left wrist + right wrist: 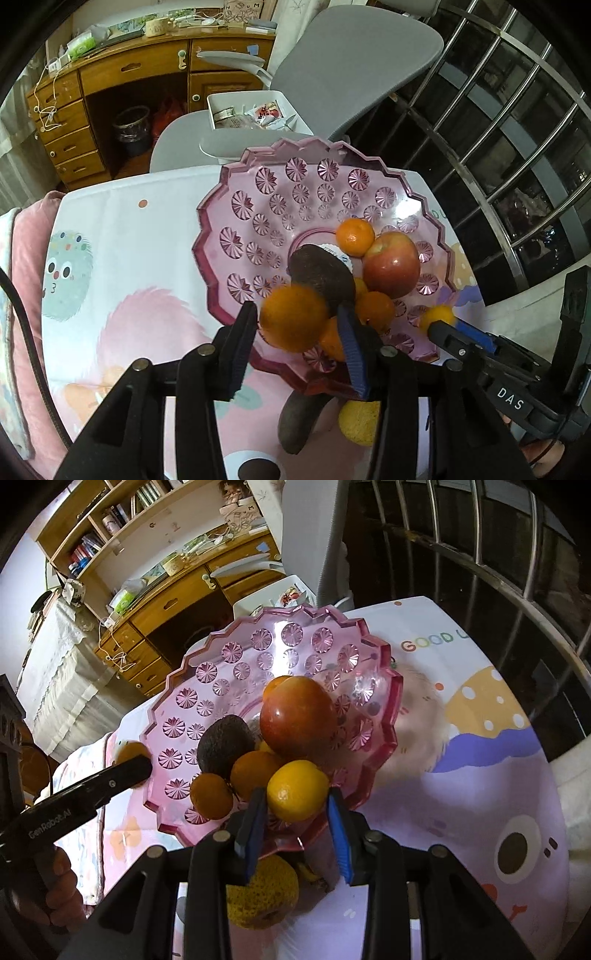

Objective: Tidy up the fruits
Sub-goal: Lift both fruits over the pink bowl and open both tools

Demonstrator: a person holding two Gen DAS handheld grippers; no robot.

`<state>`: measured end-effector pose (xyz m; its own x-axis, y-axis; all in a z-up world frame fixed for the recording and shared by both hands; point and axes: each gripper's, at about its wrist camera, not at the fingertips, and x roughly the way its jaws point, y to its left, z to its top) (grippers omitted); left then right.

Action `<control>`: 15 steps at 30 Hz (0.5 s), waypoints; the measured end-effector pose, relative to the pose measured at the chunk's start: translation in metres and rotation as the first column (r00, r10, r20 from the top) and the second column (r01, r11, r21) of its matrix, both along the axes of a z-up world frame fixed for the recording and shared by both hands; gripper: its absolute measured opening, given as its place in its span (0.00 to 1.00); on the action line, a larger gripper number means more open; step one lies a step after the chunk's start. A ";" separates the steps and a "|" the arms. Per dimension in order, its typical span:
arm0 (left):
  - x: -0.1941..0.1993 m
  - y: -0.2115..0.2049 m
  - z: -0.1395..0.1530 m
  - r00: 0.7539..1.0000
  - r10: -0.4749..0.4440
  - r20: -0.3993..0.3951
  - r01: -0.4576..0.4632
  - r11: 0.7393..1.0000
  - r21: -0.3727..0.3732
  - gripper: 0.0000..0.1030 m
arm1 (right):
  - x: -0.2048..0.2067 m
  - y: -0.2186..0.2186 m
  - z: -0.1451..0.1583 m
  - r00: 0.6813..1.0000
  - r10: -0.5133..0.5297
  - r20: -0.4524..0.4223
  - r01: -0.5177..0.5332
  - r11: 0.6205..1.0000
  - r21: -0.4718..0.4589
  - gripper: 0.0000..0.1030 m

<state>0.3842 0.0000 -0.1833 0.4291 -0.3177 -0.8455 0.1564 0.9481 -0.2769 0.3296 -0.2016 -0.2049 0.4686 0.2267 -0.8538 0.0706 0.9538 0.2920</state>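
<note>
Between the left gripper's [297,334] jaws: an orange [293,317], gripped; right gripper [297,808] gripped a mandarin [297,790], above the bowl [221,657].

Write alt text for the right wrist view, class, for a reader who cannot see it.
The right tongs hold an orange over the near rim of a pink bowl. In the bowl lie an apple, an avocado and more oranges. A yellow fruit lies on the cloth below the tongs.
</note>
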 end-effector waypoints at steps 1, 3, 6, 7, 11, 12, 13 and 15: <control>0.000 0.000 0.001 1.000 0.000 0.001 0.000 1.000 -0.001 0.49 | 0.001 0.000 0.000 1.000 0.002 0.005 -0.002 1.000 0.002 0.37; -0.002 0.000 0.003 1.000 0.001 0.005 -0.001 1.000 0.005 0.51 | 0.001 0.000 0.002 1.000 0.004 0.014 -0.004 1.000 0.001 0.44; -0.007 0.002 0.007 1.000 0.008 0.006 -0.008 1.000 0.006 0.55 | 0.000 0.000 0.005 1.000 0.003 0.015 -0.003 1.000 0.000 0.44; -0.009 0.004 0.009 1.000 0.010 0.006 -0.010 1.000 0.006 0.60 | -0.002 -0.001 0.006 1.000 0.000 0.016 0.000 1.000 0.001 0.44; -0.021 0.009 0.021 1.000 0.020 0.012 -0.020 1.000 0.013 0.71 | -0.013 -0.002 0.016 1.000 -0.017 0.026 0.017 1.000 0.002 0.44; -0.025 0.010 0.026 1.000 0.018 0.019 -0.018 1.000 0.010 0.72 | -0.018 -0.002 0.020 0.999 -0.021 0.031 0.021 1.000 0.002 0.44; -0.029 0.012 0.030 1.000 0.018 0.023 -0.018 1.000 0.006 0.75 | -0.022 -0.001 0.023 0.999 -0.025 0.037 0.025 1.000 0.003 0.44; -0.038 0.015 0.038 0.999 0.019 0.028 -0.019 1.000 0.000 0.78 | -0.033 0.000 0.030 0.998 -0.034 0.047 0.034 0.999 0.004 0.44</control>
